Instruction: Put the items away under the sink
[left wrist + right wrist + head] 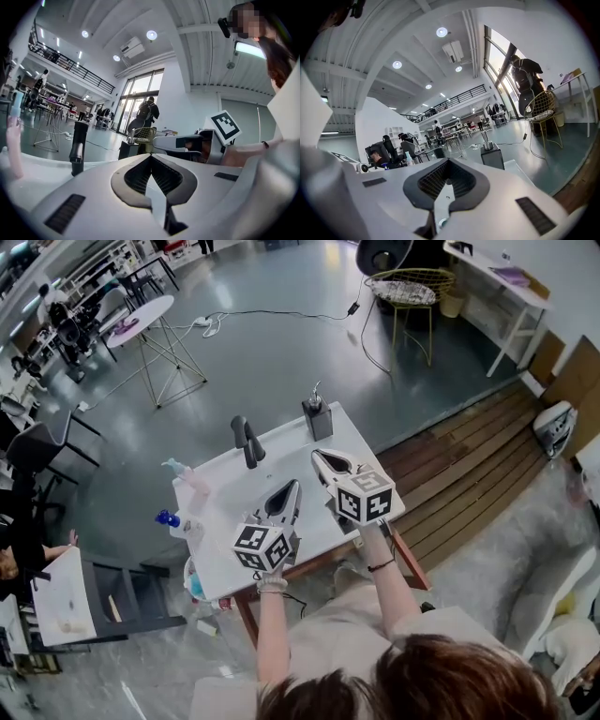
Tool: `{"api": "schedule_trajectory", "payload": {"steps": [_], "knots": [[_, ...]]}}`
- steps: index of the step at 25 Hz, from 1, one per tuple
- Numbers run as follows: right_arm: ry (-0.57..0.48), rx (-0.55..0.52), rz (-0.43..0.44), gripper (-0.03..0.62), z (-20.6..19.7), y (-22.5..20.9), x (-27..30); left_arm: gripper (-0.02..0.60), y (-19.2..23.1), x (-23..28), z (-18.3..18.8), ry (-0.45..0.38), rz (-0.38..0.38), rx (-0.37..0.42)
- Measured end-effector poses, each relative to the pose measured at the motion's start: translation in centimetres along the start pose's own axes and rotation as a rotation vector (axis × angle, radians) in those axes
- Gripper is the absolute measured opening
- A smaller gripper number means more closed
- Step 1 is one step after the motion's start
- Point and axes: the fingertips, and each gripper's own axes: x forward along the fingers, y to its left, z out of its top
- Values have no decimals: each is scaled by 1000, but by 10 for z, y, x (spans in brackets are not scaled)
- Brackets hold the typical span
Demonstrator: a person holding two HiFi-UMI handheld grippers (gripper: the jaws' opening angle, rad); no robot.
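Pink spray bottle [195, 484], left of left hand-held gripper [292, 487], apart

The pink bottle [12, 150] is a blur at the left gripper view's edge; the tabletop [281, 454] hides the space beneath it

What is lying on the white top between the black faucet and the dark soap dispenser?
Nothing. In the head view the white top is bare between the black faucet and the dark soap dispenser.
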Motion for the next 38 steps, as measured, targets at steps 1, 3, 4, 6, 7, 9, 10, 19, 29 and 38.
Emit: {"api": "schedule_trajectory", "payload": {"steps": [1, 3, 4, 6, 7, 9, 10, 19, 29, 38], "knots": [[3, 1, -1, 17, 1, -5, 4, 0, 3, 6, 0, 2, -1, -2], [10, 1, -7, 17, 4, -16, 11, 0, 8, 17, 0, 7, -2, -11], [14, 0, -11, 17, 5, -21, 13, 0, 10, 23, -1, 11, -2, -17], [24, -4, -20, 17, 6, -32, 18, 0, 13, 32, -3, 17, -1, -28], [30, -4, -24, 17, 5, -37, 20, 0, 15, 37, -4, 21, -1, -34], [43, -2, -32, 17, 3, -47, 24, 0, 18, 45, -7, 28, 1, -46], [50, -2, -39, 17, 1, -52, 25, 0, 19, 48, -8, 32, 3, -52], [99, -16, -75, 18, -4, -86, 42, 0, 34, 71, -15, 59, 41, -77], [94, -56, -134, 152, -4, -112, 62, 0, 51, 83, -18, 71, 91, -90], [121, -87, -175, 282, -10, -117, 81, 0, 62, 95, -17, 80, 63, -112]]}}
